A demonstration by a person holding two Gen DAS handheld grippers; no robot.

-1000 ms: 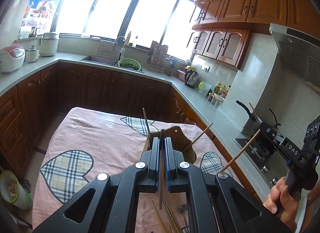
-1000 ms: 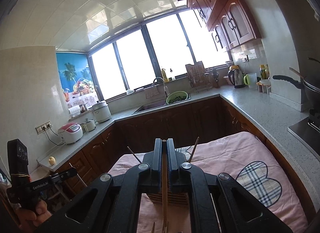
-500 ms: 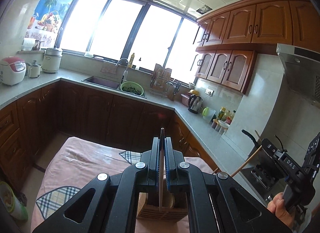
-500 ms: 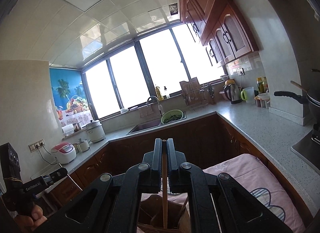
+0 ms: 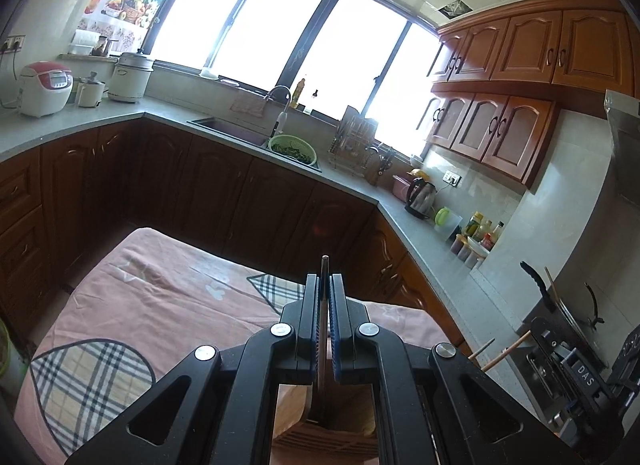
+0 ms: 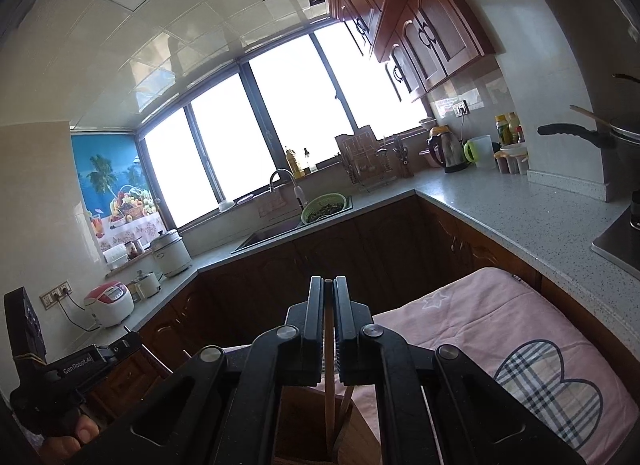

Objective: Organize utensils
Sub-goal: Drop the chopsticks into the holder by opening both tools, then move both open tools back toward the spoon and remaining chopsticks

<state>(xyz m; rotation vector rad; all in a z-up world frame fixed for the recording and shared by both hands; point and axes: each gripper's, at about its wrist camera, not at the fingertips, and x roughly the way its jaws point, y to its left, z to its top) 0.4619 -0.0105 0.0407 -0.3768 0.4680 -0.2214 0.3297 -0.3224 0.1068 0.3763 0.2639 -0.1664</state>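
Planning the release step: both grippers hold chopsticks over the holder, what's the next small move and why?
Probably open the left gripper first: its dark slender chopstick already points down into the slatted wooden utensil holder. The right gripper grips a light wooden chopstick likewise.

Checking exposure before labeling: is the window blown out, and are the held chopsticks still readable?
Left wrist: window blown white; chopstick in the left gripper dark but sharp. Right wrist: same window glare, cabinets bent by fisheye; chopstick in the right gripper readable.
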